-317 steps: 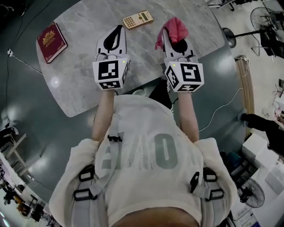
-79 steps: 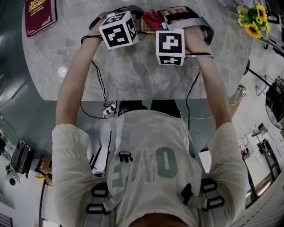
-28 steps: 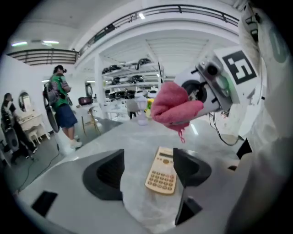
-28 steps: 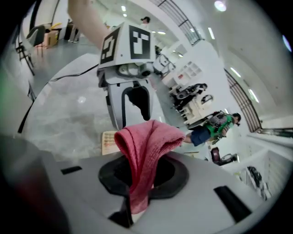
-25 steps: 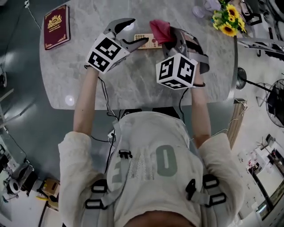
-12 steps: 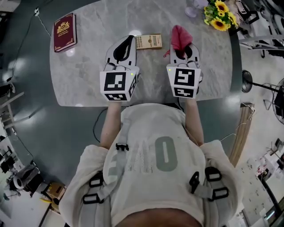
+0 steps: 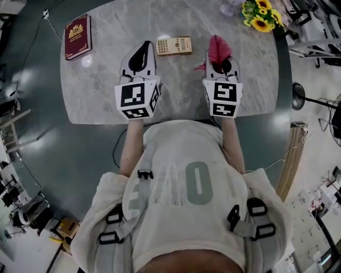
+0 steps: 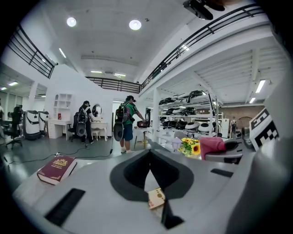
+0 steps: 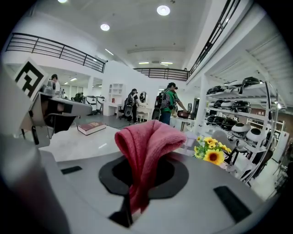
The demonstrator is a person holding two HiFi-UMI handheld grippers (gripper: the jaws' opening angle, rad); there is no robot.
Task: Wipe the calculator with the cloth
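The beige calculator (image 7: 174, 46) lies flat on the grey marble table (image 7: 101, 90), between the two gripper tips and slightly beyond them. My left gripper (image 7: 144, 46) is shut and empty, its tip just left of the calculator and apart from it. In the left gripper view its jaws (image 8: 150, 154) meet, and the calculator (image 8: 156, 198) shows through the gap below them. My right gripper (image 7: 218, 57) is shut on the pink cloth (image 7: 219, 47), right of the calculator. In the right gripper view the cloth (image 9: 147, 144) bunches up over the jaws and hides the fingertips.
A dark red book (image 7: 77, 36) lies at the table's far left. Sunflowers (image 7: 258, 16) stand at the far right corner. The table's near edge is just below both marker cubes. People stand far back in the hall in both gripper views.
The left gripper's jaws, open beside the calculator a second ago, are now shut with nothing in them. Both grippers have drawn back from the calculator and rolled upright, the cloth still in the right.
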